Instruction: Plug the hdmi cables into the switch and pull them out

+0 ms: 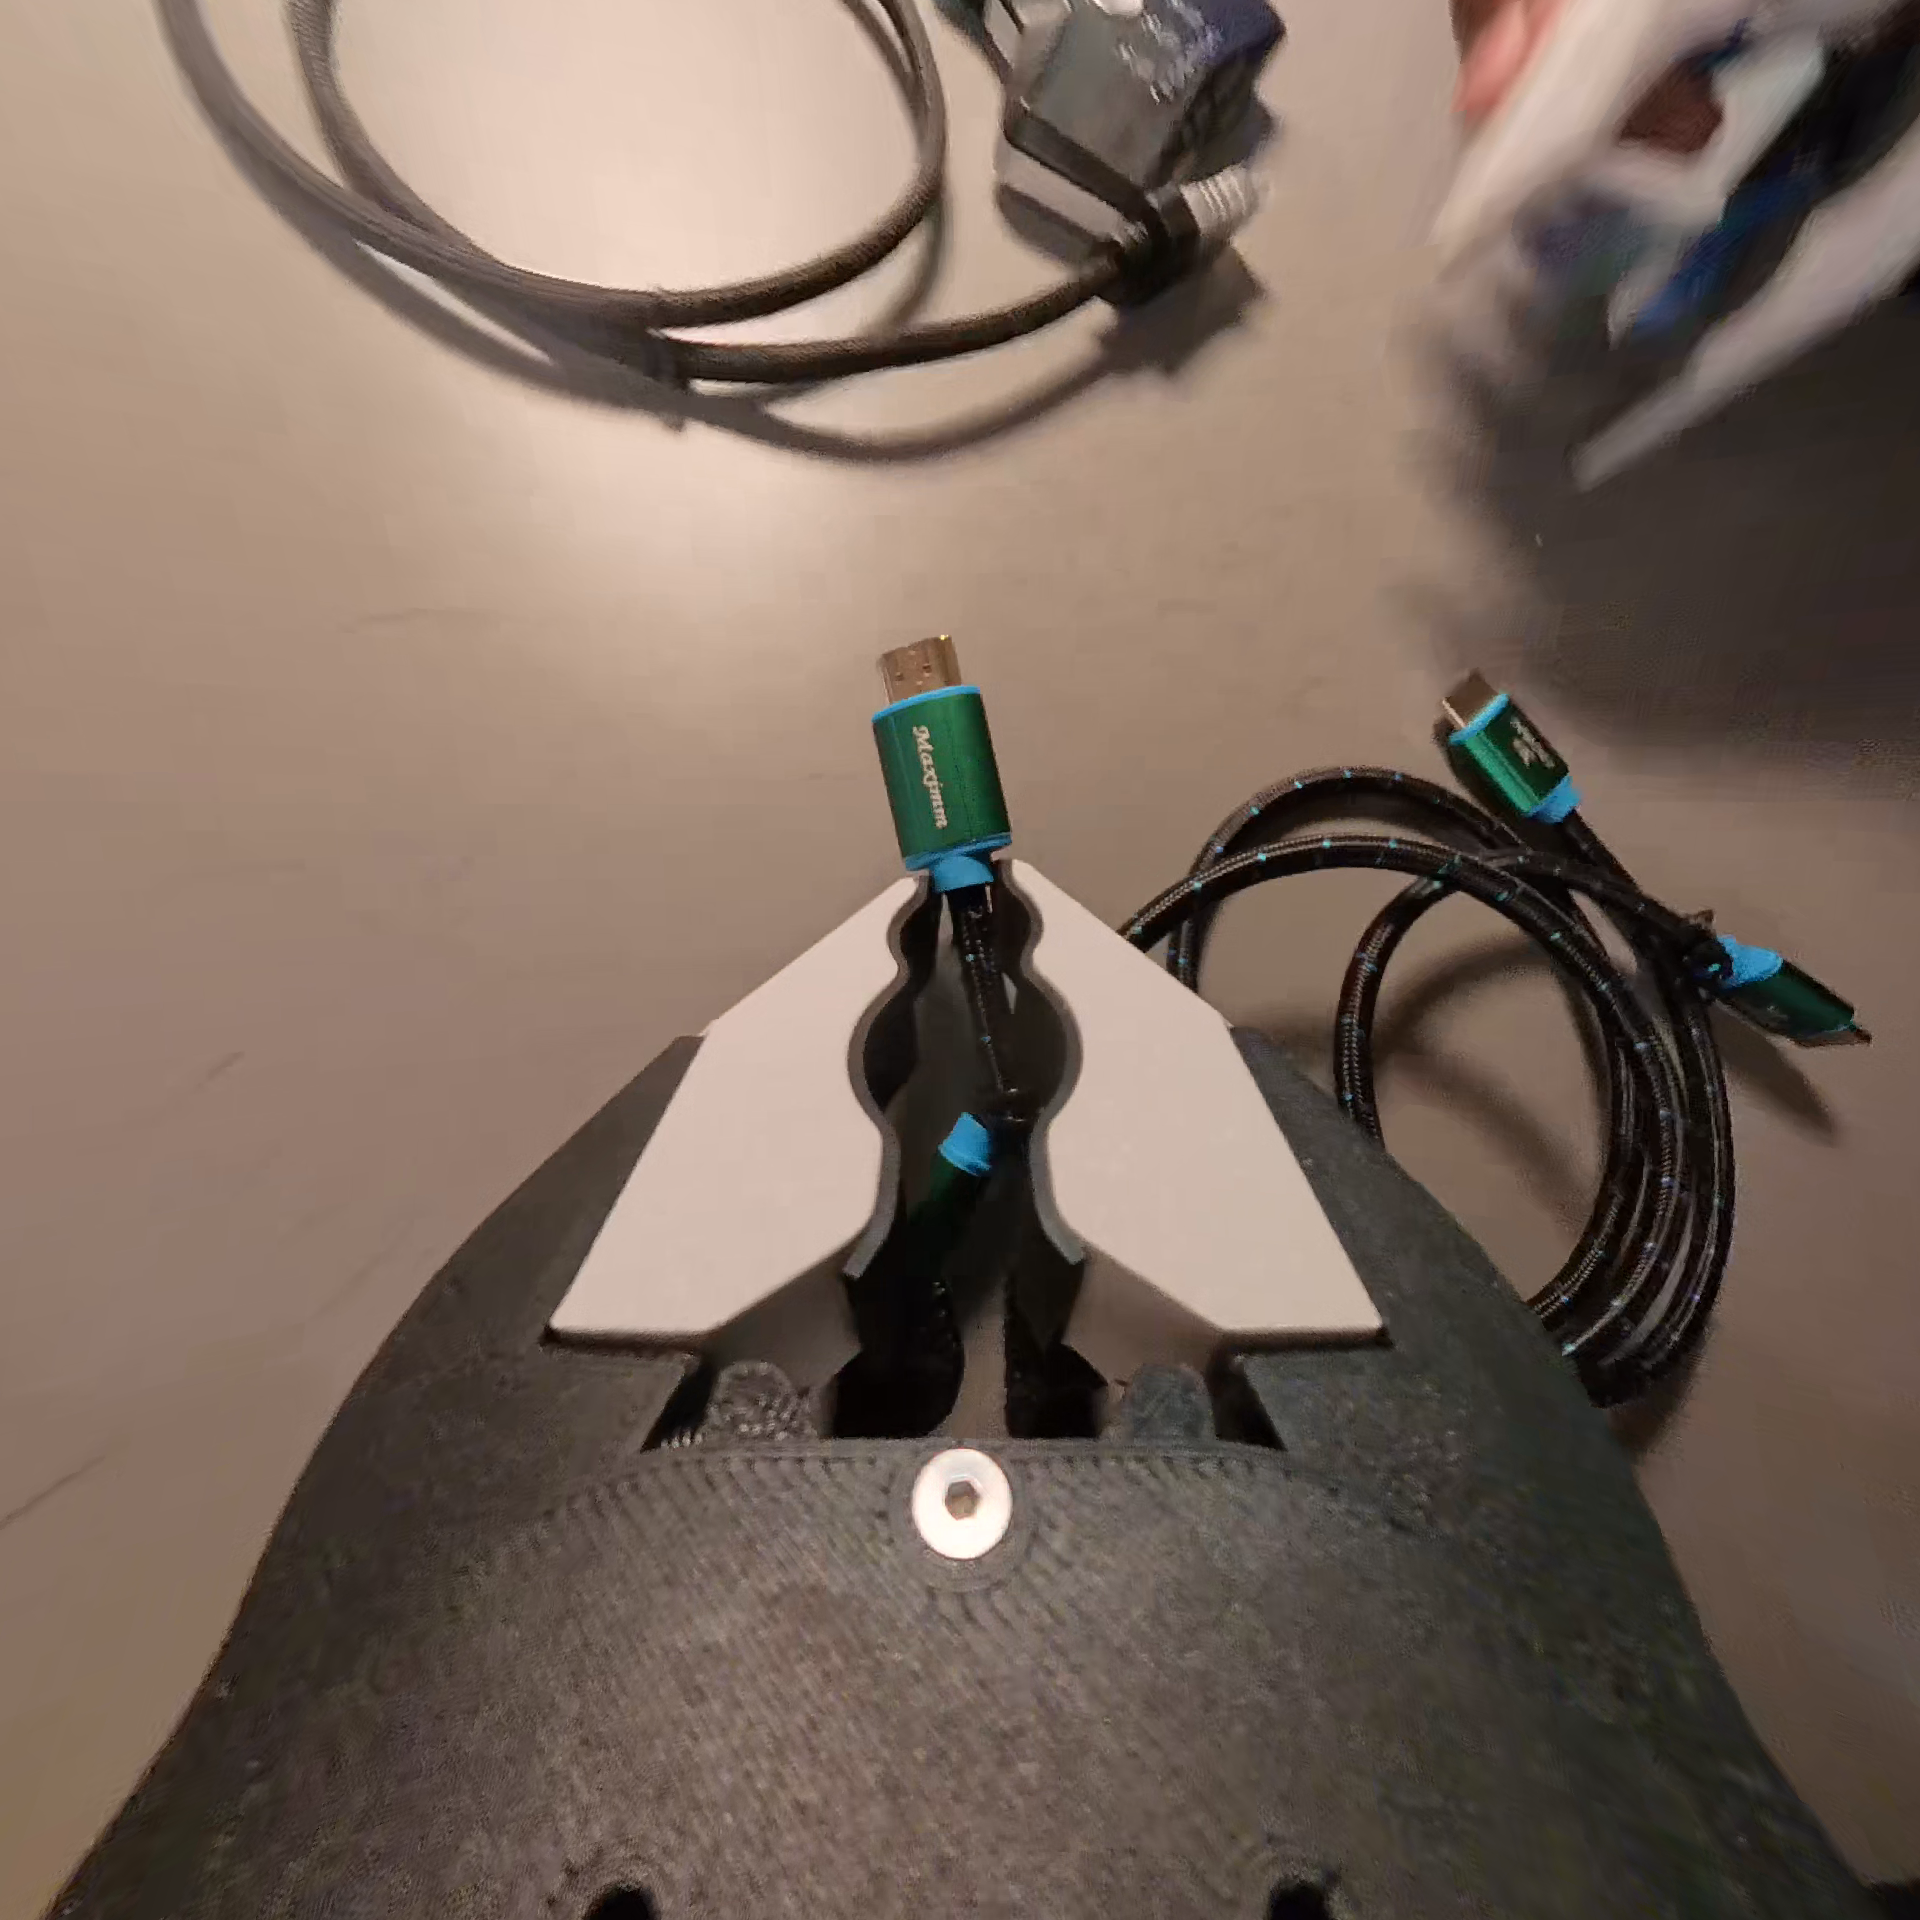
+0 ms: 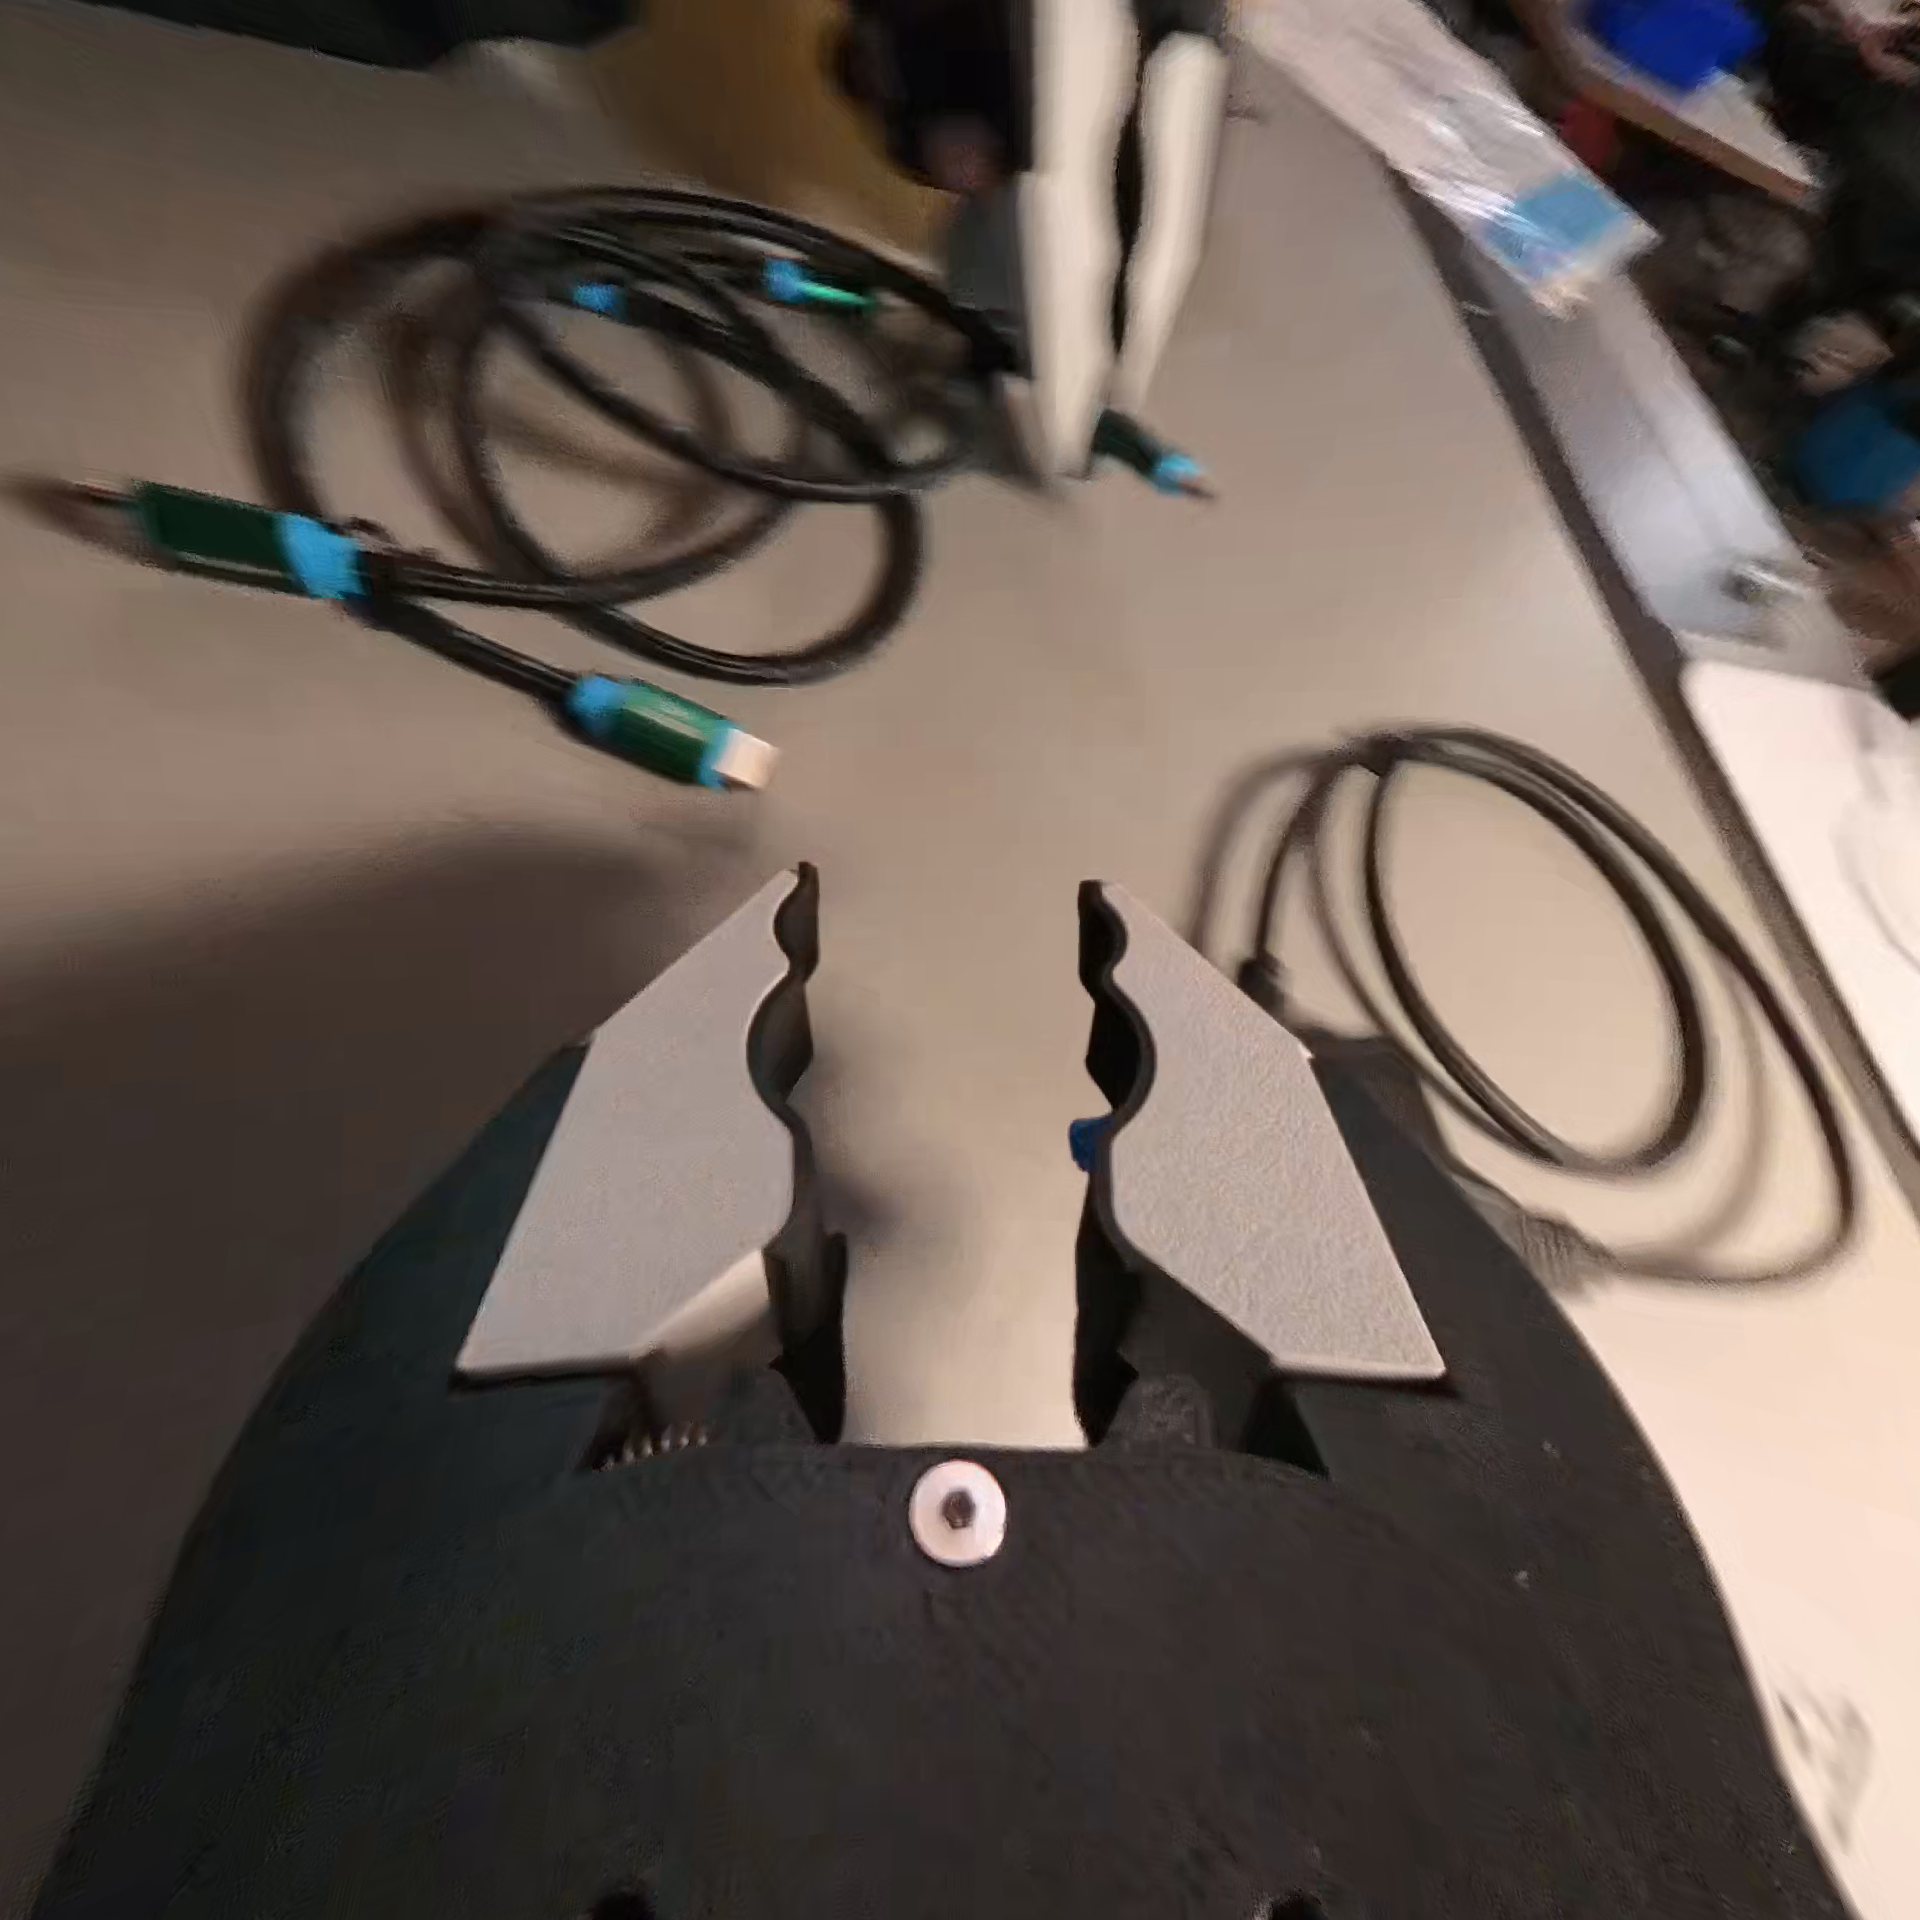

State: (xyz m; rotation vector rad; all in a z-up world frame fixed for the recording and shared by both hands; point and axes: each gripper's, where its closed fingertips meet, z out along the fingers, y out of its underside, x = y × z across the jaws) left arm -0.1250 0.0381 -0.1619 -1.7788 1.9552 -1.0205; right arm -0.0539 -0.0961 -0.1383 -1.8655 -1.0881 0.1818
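One green HDMI plug [image 1: 940, 779], at frame centre in the left wrist view, is pinched at its blue collar by the left gripper [image 1: 961, 883], metal tip forward, presumably for insertion. Lettering runs along its shell. The right gripper [image 2: 945, 894] is spread and empty. The switch [image 1: 1132, 114] lies blurred at upper centre.

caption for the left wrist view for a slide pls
Left gripper shut on a green HDMI plug, held above the tan table; a coiled HDMI cable lies alongside.
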